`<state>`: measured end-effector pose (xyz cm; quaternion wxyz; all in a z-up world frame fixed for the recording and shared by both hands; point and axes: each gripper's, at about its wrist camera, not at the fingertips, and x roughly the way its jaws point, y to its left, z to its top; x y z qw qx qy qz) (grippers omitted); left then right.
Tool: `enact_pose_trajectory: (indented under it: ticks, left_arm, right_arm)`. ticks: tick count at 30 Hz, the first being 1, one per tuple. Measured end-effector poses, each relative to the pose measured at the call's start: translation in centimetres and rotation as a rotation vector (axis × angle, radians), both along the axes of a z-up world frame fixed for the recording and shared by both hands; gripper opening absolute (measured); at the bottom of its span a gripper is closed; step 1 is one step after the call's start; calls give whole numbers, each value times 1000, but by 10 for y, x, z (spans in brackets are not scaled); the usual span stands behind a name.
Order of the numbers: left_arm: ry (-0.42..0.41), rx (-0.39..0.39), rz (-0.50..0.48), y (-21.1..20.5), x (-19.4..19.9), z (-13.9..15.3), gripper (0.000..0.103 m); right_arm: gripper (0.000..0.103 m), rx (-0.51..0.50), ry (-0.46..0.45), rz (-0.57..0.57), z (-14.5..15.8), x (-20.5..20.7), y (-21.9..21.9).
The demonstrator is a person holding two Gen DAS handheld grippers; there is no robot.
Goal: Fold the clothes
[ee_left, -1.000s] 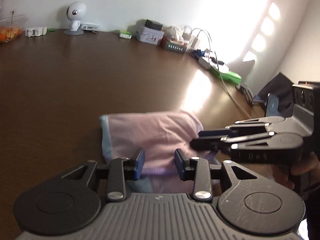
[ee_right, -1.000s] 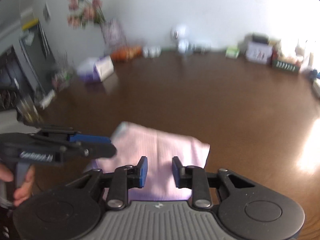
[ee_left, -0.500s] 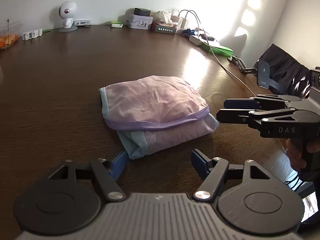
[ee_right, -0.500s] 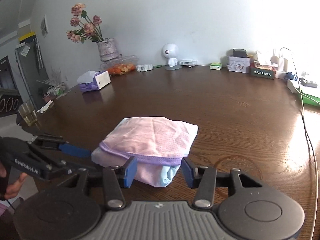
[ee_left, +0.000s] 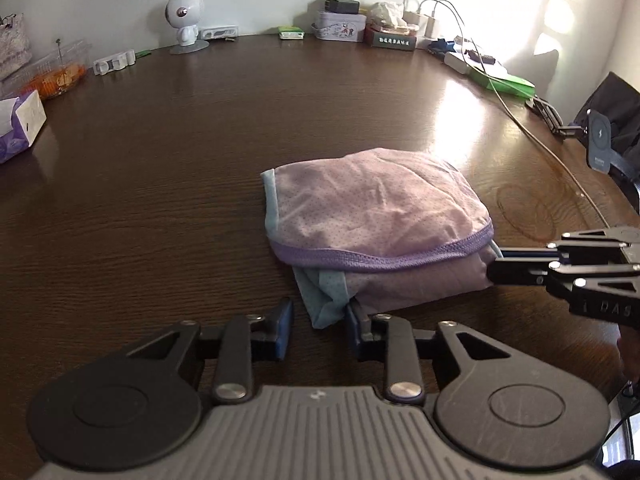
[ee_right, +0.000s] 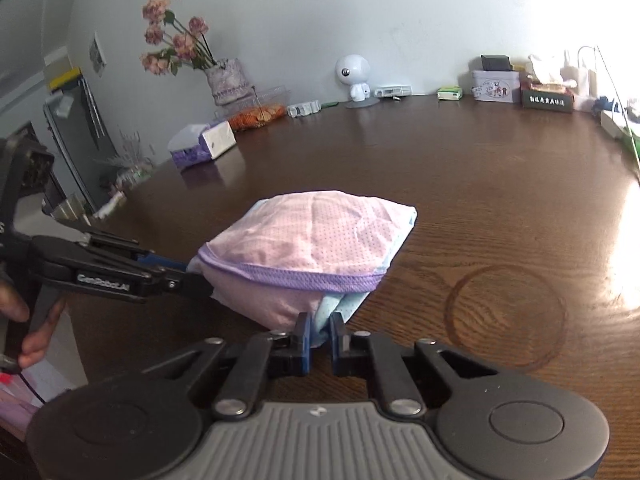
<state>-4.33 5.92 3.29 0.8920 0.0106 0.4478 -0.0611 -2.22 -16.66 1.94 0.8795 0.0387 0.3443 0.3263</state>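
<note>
A folded pink mesh garment [ee_left: 372, 216] with a purple hem and light blue trim lies on the dark wooden table [ee_left: 160, 168]. My left gripper [ee_left: 318, 326] is part open at the garment's near blue corner, which lies between its fingers. In the right wrist view the garment [ee_right: 316, 240] is nearer, and my right gripper [ee_right: 319, 334] is shut on its light blue corner. The right gripper shows from the side in the left wrist view [ee_left: 496, 266], at the garment's right edge. The left gripper shows in the right wrist view [ee_right: 196, 280], at the garment's left edge.
Along the far table edge stand a white robot figure [ee_left: 184, 20], tins and boxes [ee_left: 340, 26], chargers with a cable [ee_left: 540, 140], a tissue box [ee_left: 20, 124] and a vase of flowers [ee_right: 224, 80]. A ring stain [ee_right: 506, 316] marks the table right of the garment.
Both grippers drew back from above the garment, then came in low at its near edge. The left jaws narrowed around the blue corner. The right jaws shut on the blue corner.
</note>
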Motion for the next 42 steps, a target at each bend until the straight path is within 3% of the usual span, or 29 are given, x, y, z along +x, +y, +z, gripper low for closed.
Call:
enact_pose_trajectory:
  ticks: [4, 6, 16, 21, 25, 28, 31, 35, 39, 40, 42]
  left_arm:
    - [-12, -31, -2, 2, -7, 10, 38]
    - [-28, -40, 3, 3, -9, 14, 42]
    - [-34, -55, -21, 1, -12, 10, 44]
    - [-40, -82, -38, 5, -12, 7, 44]
    - [-59, -112, -40, 13, -18, 6, 45]
    - [-73, -138, -42, 20, -19, 4, 45]
    - [-85, -157, -81, 21, -18, 3, 45]
    - [-106, -163, -134, 21, -15, 1, 45]
    - [-97, -173, -162, 23, -9, -5, 41]
    - [-93, -167, -167, 22, -7, -7, 34]
    - [-87, -148, -164, 21, -1, -9, 20]
  right_arm:
    - [17, 26, -9, -13, 3, -1, -6]
    - [31, 38, -13, -19, 4, -1, -8]
    - [31, 144, -40, -92, 16, 2, -23]
    - [30, 128, -31, -77, 22, 15, 0]
    - [30, 148, 28, -55, 17, 30, 22]
    - [26, 85, 68, -34, 6, 36, 33]
    - [28, 63, 36, -71, 11, 25, 24]
    - [51, -2, -47, -43, 22, 2, 14]
    - [50, -112, -55, 28, 16, -8, 24]
    - [49, -131, -44, 31, 12, -7, 27]
    - [32, -174, -38, 17, 6, -4, 33]
